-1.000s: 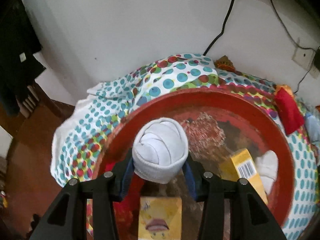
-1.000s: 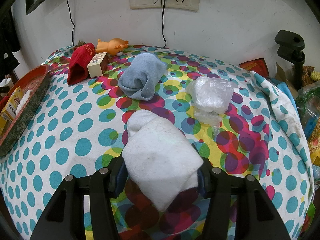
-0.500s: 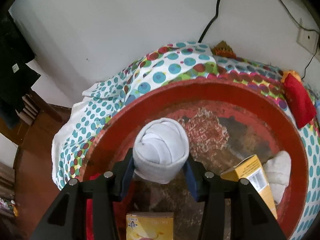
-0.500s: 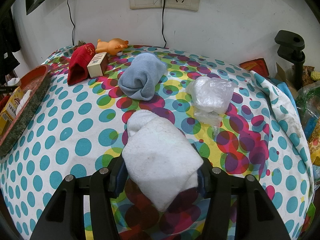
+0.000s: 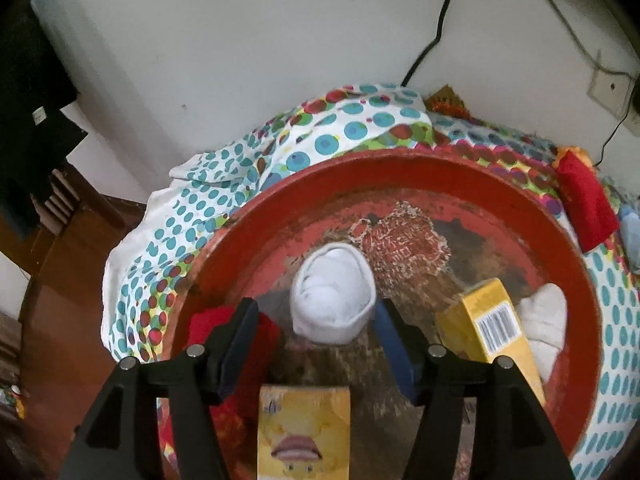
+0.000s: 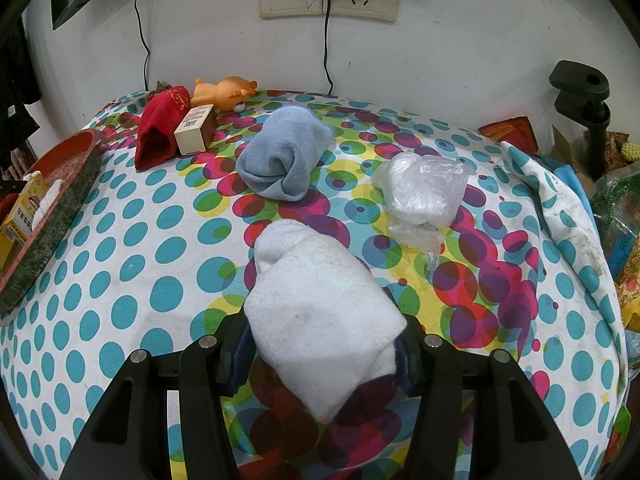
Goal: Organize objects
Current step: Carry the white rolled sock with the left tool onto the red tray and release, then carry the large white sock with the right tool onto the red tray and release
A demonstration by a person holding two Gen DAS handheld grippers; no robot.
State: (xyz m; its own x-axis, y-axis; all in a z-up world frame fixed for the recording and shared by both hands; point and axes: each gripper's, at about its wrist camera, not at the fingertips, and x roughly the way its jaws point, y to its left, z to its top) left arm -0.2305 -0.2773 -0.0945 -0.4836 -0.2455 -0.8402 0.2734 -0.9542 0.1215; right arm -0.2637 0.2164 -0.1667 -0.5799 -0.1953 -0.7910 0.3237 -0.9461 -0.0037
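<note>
In the left wrist view a rolled white sock (image 5: 332,296) lies in the round red tray (image 5: 440,164). My left gripper (image 5: 315,308) straddles it with its jaws opening; the left pad stands clear of the sock, so nothing is gripped. In the right wrist view my right gripper (image 6: 322,320) is shut on a bigger rolled white sock (image 6: 320,312) above the dotted tablecloth (image 6: 132,240).
The tray also holds a yellow box (image 5: 496,328), another white sock (image 5: 544,320), a red cloth (image 5: 224,320) and a yellow face-printed box (image 5: 304,432). A blue sock roll (image 6: 284,156), plastic bag (image 6: 424,192), red sock (image 6: 160,128), small box (image 6: 196,128) and orange toy (image 6: 224,92) lie on the cloth.
The left jaws have spread apart and let go of the rolled white sock, which now rests in the tray. The right gripper and its sock have not moved.
</note>
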